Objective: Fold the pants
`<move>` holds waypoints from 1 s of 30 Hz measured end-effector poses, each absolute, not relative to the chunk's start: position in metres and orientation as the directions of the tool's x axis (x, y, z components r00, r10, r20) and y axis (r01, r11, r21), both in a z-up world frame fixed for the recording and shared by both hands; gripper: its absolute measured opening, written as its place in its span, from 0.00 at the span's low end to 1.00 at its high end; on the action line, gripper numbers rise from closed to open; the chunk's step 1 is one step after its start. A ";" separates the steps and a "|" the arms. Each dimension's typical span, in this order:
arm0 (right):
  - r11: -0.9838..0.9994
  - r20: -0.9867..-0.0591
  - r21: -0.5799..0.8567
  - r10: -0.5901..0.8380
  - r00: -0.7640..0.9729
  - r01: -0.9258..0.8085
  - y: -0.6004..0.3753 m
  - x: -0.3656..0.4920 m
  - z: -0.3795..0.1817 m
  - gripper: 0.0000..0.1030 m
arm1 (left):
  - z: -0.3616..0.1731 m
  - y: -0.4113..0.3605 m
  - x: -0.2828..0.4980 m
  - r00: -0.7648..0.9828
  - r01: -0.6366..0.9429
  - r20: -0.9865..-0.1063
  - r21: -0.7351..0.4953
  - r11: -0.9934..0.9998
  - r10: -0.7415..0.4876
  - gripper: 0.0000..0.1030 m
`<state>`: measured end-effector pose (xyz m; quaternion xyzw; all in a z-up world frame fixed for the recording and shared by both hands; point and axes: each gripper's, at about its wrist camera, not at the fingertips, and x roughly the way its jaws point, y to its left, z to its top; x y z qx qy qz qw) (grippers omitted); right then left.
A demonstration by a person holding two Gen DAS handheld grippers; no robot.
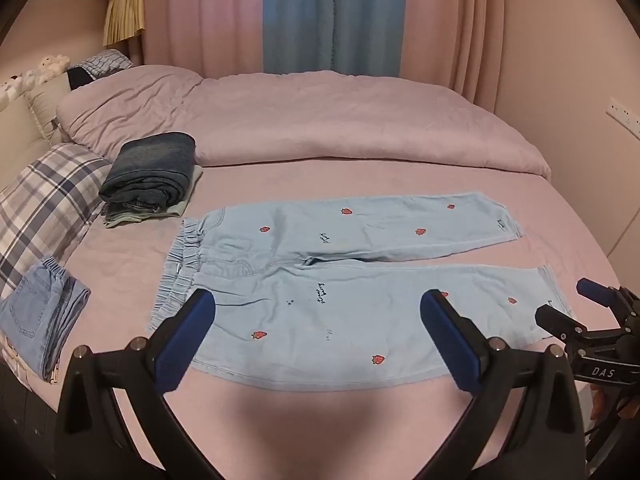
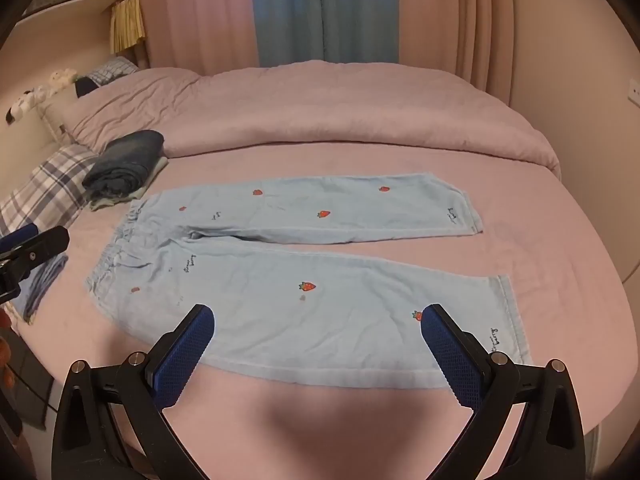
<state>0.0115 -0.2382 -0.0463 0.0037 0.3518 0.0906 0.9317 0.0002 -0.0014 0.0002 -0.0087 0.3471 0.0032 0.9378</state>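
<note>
Light blue pants with red strawberry prints lie flat on the pink bed, waistband to the left, both legs spread apart toward the right; they also show in the right wrist view. My left gripper is open and empty, held above the near leg close to the waist. My right gripper is open and empty, above the near leg toward its hem. The right gripper also shows at the right edge of the left wrist view. The left gripper shows at the left edge of the right wrist view.
A folded stack of dark jeans sits at the back left. Folded light denim lies at the left edge by a plaid pillow. A bunched pink duvet fills the far half of the bed. Curtains hang behind.
</note>
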 end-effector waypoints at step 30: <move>0.984 -0.655 0.072 0.170 0.737 -0.163 -0.238 0.012 -0.049 1.00 | -0.011 -0.007 0.001 0.757 0.019 -0.654 0.008 1.000 -0.009 1.00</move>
